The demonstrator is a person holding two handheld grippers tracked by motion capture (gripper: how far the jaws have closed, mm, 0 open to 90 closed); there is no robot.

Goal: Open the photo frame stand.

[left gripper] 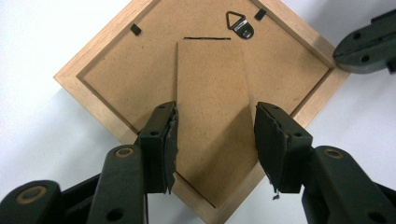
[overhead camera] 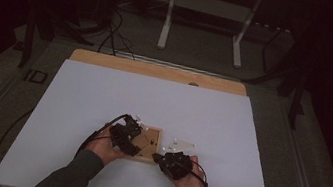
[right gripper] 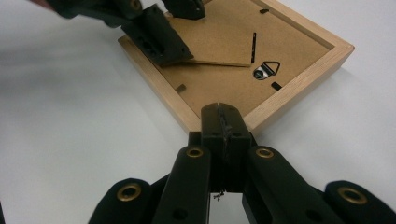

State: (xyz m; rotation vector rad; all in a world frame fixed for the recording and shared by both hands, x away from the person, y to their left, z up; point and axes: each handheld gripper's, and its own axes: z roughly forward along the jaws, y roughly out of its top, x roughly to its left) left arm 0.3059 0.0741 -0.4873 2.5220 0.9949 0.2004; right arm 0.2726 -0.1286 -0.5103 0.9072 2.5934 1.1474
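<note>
Frame [overhead camera: 146, 143] lies face-down on white worktop [overhead camera: 103, 98], lower centre of high view, backing board up. Left tongs [left gripper: 215, 140] over its back: jaws apart, one each side of the stand flap [left gripper: 210, 107], w/ a thin gap at each edge, so not gripping. In right gripper view, flap edge [right gripper: 219, 60] sits slightly raised off the backing, left tongs [right gripper: 161, 28] at upper left over it. Hanger ring [left gripper: 238, 23] near frame's top corner in left gripper view; small black clips [left gripper: 135, 29] along the inner edge. Right tongs [right gripper: 223, 122] closed tight, nothing between jaws, tips touching frame's near corner. White bracket [overhead camera: 181, 144] on worktop just right of frame, by right hand [overhead camera: 186, 177].
</note>
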